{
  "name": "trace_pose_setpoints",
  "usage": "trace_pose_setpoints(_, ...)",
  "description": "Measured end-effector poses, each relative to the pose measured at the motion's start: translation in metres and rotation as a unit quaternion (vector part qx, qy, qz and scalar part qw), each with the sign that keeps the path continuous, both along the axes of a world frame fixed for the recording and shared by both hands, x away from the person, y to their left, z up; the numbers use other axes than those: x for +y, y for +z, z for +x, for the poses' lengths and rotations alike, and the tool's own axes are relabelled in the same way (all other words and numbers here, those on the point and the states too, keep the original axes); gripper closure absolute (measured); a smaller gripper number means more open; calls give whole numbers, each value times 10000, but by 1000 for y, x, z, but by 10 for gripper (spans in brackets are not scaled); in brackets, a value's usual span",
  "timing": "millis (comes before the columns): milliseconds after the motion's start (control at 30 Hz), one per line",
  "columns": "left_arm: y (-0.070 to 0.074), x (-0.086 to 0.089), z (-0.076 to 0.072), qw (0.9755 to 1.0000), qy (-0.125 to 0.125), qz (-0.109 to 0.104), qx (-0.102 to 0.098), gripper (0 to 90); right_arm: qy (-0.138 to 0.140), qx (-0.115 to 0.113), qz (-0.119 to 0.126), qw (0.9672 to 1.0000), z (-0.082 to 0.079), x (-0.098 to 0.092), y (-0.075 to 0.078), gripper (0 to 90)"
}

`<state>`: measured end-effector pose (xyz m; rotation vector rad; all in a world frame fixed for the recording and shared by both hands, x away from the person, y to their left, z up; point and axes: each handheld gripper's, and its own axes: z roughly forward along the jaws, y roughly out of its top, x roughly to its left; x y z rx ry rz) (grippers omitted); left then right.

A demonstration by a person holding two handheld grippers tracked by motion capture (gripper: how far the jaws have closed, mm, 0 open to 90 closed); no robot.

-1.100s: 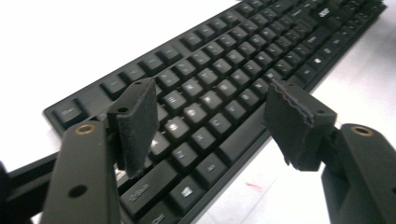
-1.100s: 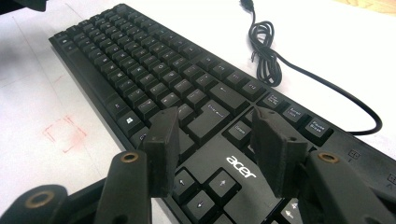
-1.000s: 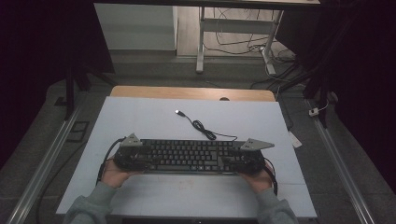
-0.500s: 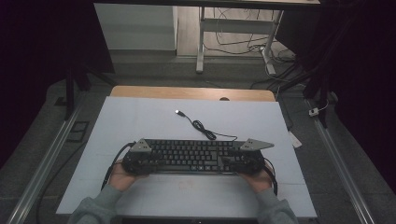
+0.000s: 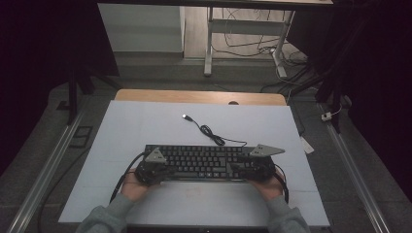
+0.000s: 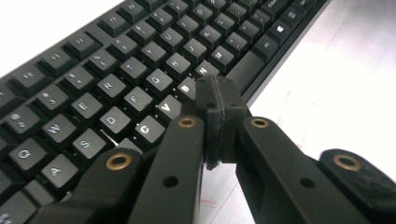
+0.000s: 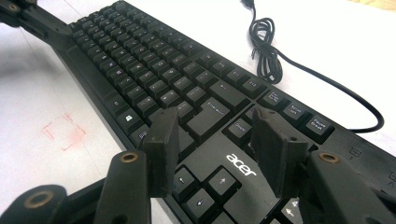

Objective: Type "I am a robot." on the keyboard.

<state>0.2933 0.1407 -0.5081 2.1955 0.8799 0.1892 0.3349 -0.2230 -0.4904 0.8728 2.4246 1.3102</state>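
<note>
left hand-held gripper (image 6: pixel 218 100) newly closed, empty

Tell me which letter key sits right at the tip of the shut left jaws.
The B key: the left gripper tips sit just beside it, pads pressed together, empty. V and N flank it.

the keyboard (image 5: pixel 201 162) lies across the near half of the mat (image 5: pixel 145 121), which covers the table (image 5: pixel 204 96). its cable (image 5: pixel 209 132) runs behind it, toward the far edge. the left gripper (image 5: pixel 151 171) sits at its left end, the right gripper (image 5: pixel 252 167) at its right end.
</note>
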Motion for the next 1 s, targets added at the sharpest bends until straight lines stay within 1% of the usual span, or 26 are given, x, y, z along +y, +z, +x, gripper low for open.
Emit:
trace_pose_setpoints(133,-4,-4,1,10000,-3,70,40,891,-10,1,-52,10000,0,1,0,522)
trace_pose_setpoints(200,-5,-5,1,9999,-1,96,47,891,-11,10,-40,10000,0,1,0,522)
trace_pose_setpoints(267,-6,-6,2,9999,-13,110,41,891,-9,9,-44,10000,0,1,0,522)
trace_pose_setpoints(433,-8,-8,4,9999,58,121,25,890,-15,16,-37,10000,0,1,0,522)
trace_pose_setpoints(500,-9,-8,4,9999,57,130,38,890,-17,14,-45,10000,0,1,-1,521)
trace_pose_setpoints(633,-12,-10,5,9998,36,210,67,890,-14,12,-54,10000,0,1,-1,521)
trace_pose_setpoints(700,-13,-10,6,9998,38,207,54,890,-19,13,-52,10000,0,1,-1,521)
trace_pose_setpoints(733,-14,-12,6,9995,46,296,28,890,-19,15,-45,10000,0,1,-1,521)
trace_pose_setpoints(767,-15,-12,5,9996,38,288,-34,891,-34,8,-58,10000,0,1,0,521)
trace_pose_setpoints(833,-14,-13,4,9994,31,351,-49,891,-23,0,-69,10000,0,1,0,521)
trace_pose_setpoints(900,-13,-13,4,9993,47,357,-75,891,-9,8,-50,10000,0,1,-1,521)
trace_pose_setpoints(933,-12,-12,3,9992,31,372,-125,891,-9,9,-53,10000,0,1,-1,521)
trace_pose_setpoints(1000,-8,-9,1,9995,65,225,-231,891,-12,6,-47,10000,0,1,0,521)
